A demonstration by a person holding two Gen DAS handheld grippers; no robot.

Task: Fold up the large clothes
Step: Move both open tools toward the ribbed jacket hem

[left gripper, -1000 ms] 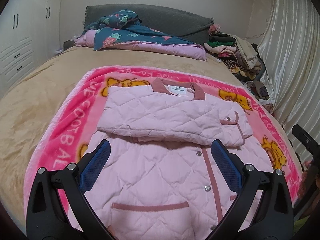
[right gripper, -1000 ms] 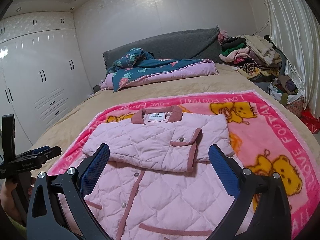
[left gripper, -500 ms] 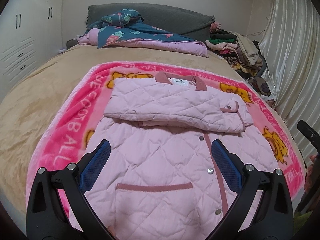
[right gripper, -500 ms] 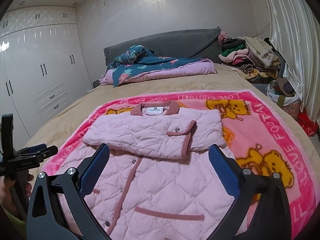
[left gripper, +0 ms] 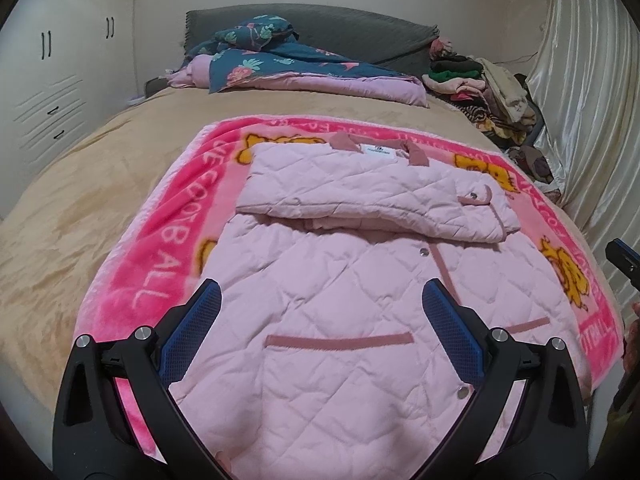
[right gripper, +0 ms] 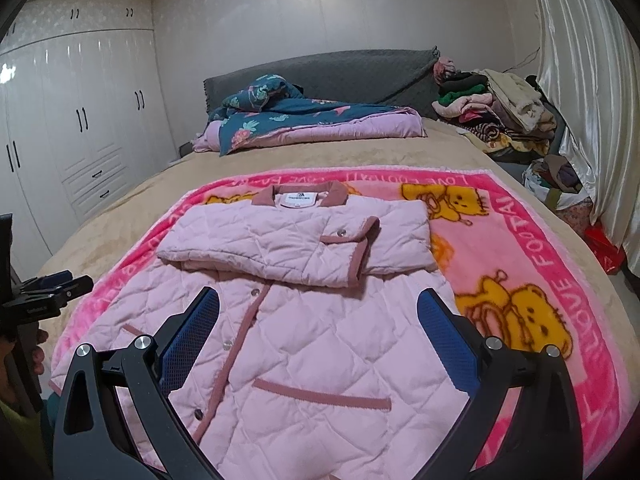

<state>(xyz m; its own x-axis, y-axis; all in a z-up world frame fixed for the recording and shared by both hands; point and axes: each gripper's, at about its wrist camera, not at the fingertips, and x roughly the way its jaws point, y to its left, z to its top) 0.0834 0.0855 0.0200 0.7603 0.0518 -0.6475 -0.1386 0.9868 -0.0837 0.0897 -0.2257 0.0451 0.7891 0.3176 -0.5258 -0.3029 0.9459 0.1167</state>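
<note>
A pink quilted jacket [left gripper: 344, 280] [right gripper: 304, 344] lies flat on a bright pink bear-print blanket [left gripper: 168, 232] [right gripper: 532, 248] spread over the bed. Both sleeves are folded across its chest, just below the collar [left gripper: 380, 148] [right gripper: 304, 197]. My left gripper [left gripper: 322, 316] hovers open over the jacket's lower left part, above a pocket trim. Over the lower right part my right gripper [right gripper: 318, 320] is open too, empty. Each gripper shows at the edge of the other's view: the left gripper [right gripper: 48, 296], the right gripper [left gripper: 624, 258].
A tan bedspread [left gripper: 80, 184] covers the bed. A folded floral quilt [right gripper: 304, 120] lies by the grey headboard [right gripper: 328, 76]. Piled clothes [right gripper: 496, 108] sit at the far right corner, white curtains [right gripper: 580, 92] to the right, white wardrobes [right gripper: 72, 132] to the left.
Both grippers have drawn back toward the jacket's hem and risen; more of the lower jacket and its pockets is in view. Both stay open.
</note>
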